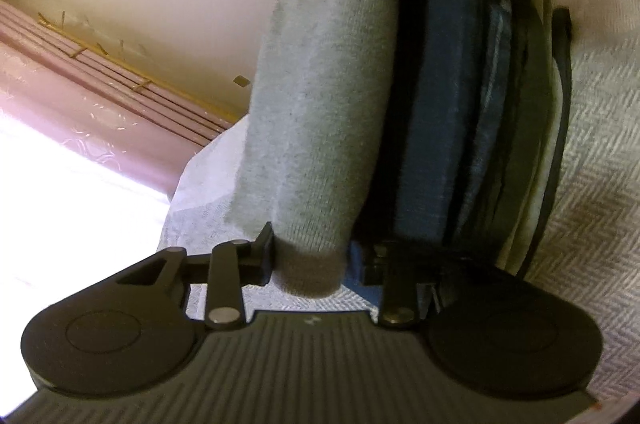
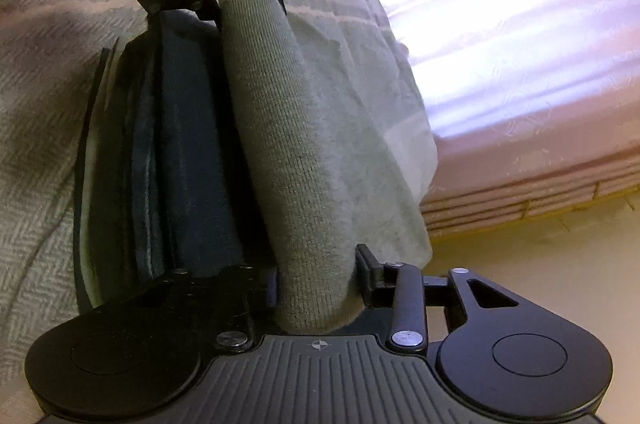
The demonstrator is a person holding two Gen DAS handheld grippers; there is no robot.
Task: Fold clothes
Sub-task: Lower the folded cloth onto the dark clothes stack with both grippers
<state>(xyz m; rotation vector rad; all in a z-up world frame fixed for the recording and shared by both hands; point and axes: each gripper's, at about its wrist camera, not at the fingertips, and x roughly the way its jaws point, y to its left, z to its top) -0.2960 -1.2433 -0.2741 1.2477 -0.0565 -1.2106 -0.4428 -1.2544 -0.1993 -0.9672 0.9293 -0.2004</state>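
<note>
The left hand-held gripper [image 1: 316, 256] and the right hand-held gripper [image 2: 316, 288] face each other, each clamped narrowly on one end of a folded grey-green knit garment [image 1: 320, 112] stretched between them. It hangs against a stack of folded dark-blue clothes [image 1: 452, 128] on the bed's herringbone blanket [image 1: 592, 152]. The step looks like laying the fold onto the stack; next, lower it evenly and let go.

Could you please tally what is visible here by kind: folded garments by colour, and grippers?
Grey-green knit garment, its fold clamped at both ends: 1
Dark blue garment lying beside it: 1
Further dark layers behind the blue one: too indistinct to count
Grippers, left gripper and right gripper: 2
Total counted: 4
</note>
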